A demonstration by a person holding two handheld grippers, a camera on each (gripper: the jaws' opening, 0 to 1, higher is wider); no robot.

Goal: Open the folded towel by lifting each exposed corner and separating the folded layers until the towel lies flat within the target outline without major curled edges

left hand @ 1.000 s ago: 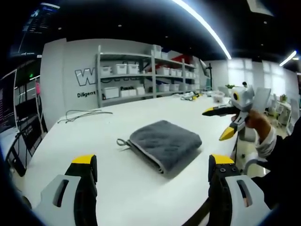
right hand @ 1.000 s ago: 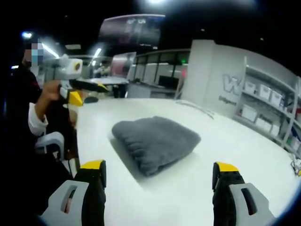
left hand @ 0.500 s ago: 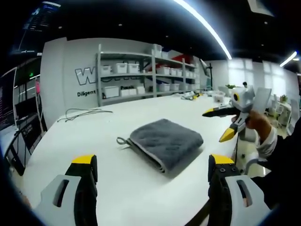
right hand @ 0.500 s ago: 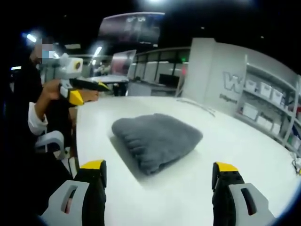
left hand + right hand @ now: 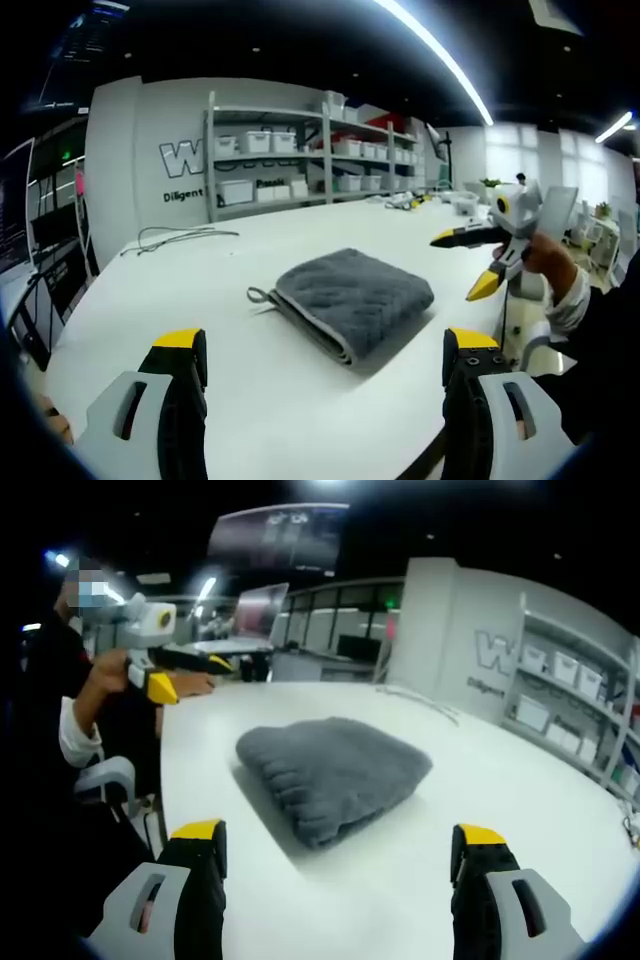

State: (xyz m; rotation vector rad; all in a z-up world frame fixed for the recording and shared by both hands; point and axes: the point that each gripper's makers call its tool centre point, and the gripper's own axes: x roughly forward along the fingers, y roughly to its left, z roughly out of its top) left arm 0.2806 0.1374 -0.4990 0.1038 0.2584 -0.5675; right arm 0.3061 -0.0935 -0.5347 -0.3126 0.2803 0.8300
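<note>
Jaws of the left gripper [image 5: 324,375] and the right gripper [image 5: 340,865] stand wide apart, holding nothing, above the white worktop [image 5: 200,290]. The folded grey towel [image 5: 350,300] lies on the worktop ahead of both grippers, untouched. A cable [image 5: 175,240] lies beyond it, near the shelving [image 5: 300,150].

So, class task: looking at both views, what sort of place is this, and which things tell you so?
Probably a lab or workshop-style office. Metal shelving holds rows of white storage bins, a large white table carries the folded grey towel, and long strip lights run overhead.
</note>
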